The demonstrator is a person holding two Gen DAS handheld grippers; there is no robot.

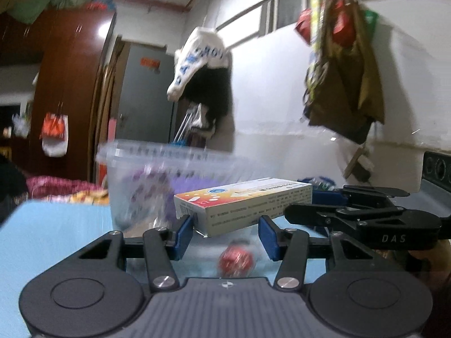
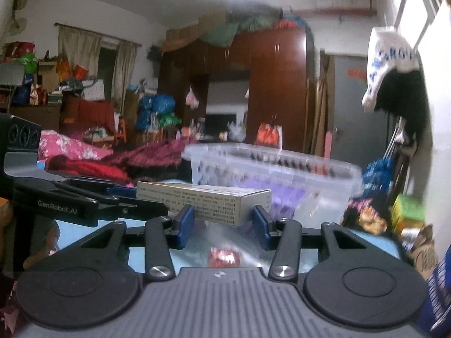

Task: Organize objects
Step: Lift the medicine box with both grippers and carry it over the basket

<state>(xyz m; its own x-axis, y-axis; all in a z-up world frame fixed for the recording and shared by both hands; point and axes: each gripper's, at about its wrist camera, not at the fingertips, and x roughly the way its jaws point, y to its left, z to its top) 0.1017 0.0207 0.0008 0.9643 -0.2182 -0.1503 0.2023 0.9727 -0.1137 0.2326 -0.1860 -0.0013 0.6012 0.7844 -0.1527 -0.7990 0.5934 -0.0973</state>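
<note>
A long medicine box (image 1: 243,205) with an orange and white face hangs above the blue table, held between both grippers. My left gripper (image 1: 227,235) grips one end with its blue pads (image 1: 184,235). My right gripper (image 2: 224,226) grips the other end of the same box (image 2: 205,201). In the left wrist view the right gripper (image 1: 363,214) comes in from the right. In the right wrist view the left gripper (image 2: 84,201) comes in from the left. A small red wrapped thing (image 1: 236,262) lies on the table below the box; it also shows in the right wrist view (image 2: 224,257).
A clear plastic bin (image 1: 169,180) with purple items inside stands just behind the box, also in the right wrist view (image 2: 270,177). Clothes hang on the white wall (image 1: 346,84). Snack packs (image 2: 406,217) lie at the table's right side. A bed with red bedding (image 2: 93,160) is beyond.
</note>
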